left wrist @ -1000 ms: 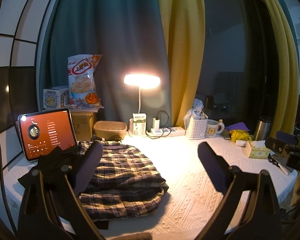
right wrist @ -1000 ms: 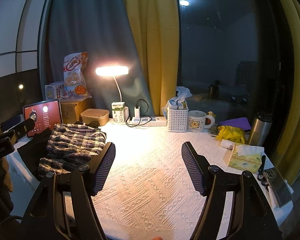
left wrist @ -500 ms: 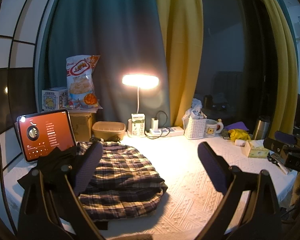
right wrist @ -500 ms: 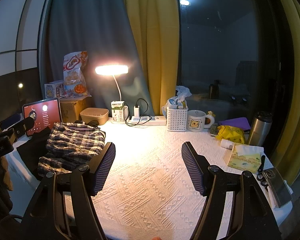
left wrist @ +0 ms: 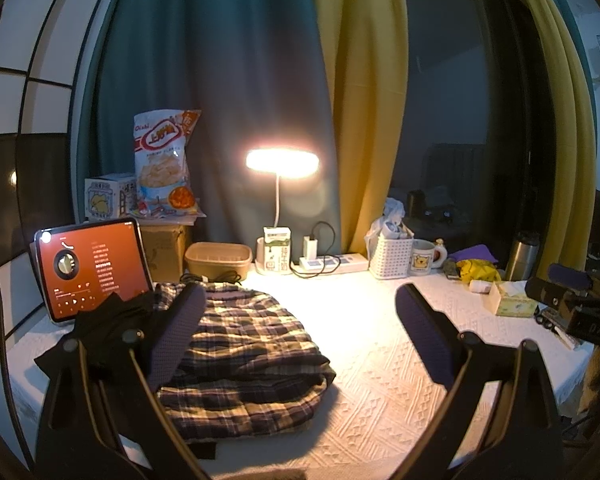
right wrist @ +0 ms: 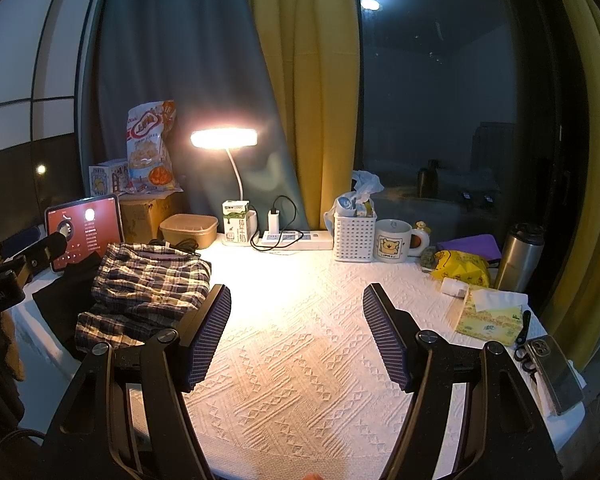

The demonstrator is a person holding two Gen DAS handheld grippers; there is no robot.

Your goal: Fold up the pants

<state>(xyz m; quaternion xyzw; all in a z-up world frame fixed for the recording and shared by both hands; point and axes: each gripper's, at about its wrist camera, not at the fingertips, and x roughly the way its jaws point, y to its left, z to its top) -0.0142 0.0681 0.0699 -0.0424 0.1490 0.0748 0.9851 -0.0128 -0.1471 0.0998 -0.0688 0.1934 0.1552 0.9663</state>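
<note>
Plaid pants [left wrist: 240, 356] lie bunched on the left of the white cloth [right wrist: 300, 360], over a dark garment. To fold well, I judge each gripper should pinch a waistband corner and draw the fabric flat first. The left gripper [left wrist: 300, 328] hovers beside the pants, fingers wide; the right gripper [right wrist: 296, 328] hovers over bare cloth, wide too, empty.

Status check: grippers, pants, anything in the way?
Left gripper open, right gripper open, both empty. Plaid pants folded, lying on black cloth by tablet. Nothing blocking.
</note>
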